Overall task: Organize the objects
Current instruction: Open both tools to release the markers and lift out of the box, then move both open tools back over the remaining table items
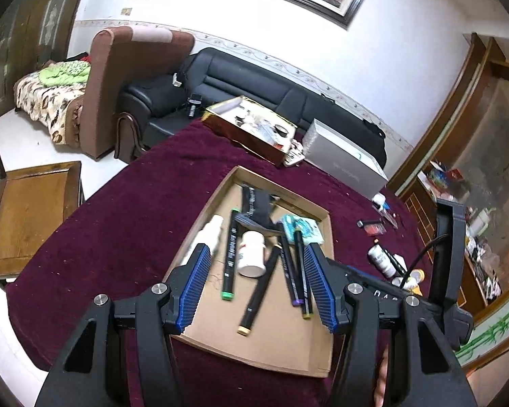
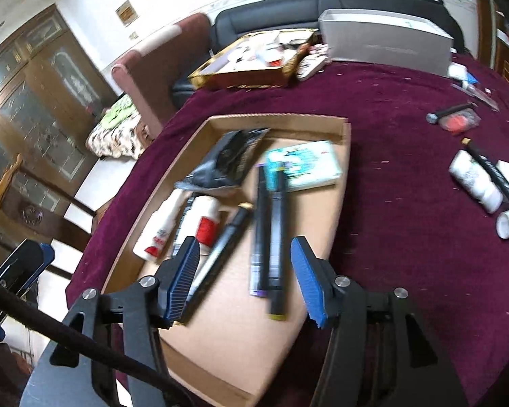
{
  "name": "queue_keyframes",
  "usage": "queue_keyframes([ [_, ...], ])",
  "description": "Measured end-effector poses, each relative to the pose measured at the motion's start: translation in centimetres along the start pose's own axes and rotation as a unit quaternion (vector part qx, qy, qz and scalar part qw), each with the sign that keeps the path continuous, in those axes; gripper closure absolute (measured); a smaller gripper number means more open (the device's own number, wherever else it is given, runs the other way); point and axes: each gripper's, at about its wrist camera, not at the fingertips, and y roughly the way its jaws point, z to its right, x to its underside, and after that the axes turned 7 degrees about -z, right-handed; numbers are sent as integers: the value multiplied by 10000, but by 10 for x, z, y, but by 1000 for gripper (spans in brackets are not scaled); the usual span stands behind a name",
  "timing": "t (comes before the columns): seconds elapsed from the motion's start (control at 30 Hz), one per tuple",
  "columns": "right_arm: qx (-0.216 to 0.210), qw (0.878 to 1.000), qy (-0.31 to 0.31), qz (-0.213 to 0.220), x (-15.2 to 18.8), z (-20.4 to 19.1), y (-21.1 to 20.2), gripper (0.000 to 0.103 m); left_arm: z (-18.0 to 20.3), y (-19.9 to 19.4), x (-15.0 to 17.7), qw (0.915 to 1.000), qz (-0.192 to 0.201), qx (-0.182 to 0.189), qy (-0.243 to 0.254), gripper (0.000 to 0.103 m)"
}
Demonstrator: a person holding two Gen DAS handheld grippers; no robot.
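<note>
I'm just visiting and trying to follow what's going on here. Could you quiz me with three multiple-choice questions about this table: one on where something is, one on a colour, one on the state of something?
1. Where do the dark marker pens lie?
A. In the cardboard tray
B. On the sofa
C. In the grey box

2. What colour is the cloth on the table?
A. Green
B. Dark red
C. White

3. How are the left gripper and the right gripper?
A. Each clamped on a pen
B. Both open, holding nothing
C. Both holding a bottle

Answers:
1 A: the pens rest on the cardboard tray floor.
2 B: maroon fabric surrounds the tray.
3 B: the blue pads stand apart above the tray, pressing nothing.
</note>
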Motion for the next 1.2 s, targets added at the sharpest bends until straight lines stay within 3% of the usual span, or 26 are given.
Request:
queue_keyframes([
  [0.27,363,9974,541,300,12,73,-35,47,59,15,15,9979,-350,135,532,51],
  [0.6,981,9833,1272,857,26,167,-89,44,125,41,35,9884,-821,373,1220,51],
  [0.77,1085,9790,1444,947,33,193,-109,44,149,70,45,9807,-1295,690,1292,51],
  [0.9,1278,9726,1563,1155,47,207,-130,44,166,89,57,9691,-1759,1042,1383,52],
  [1.07,1428,9666,1754,1207,51,225,-147,40,176,100,70,9626,-1952,1114,1515,52],
  [1.2,1184,9748,1619,980,29,235,-135,40,169,104,72,9633,-2014,1054,1425,52],
])
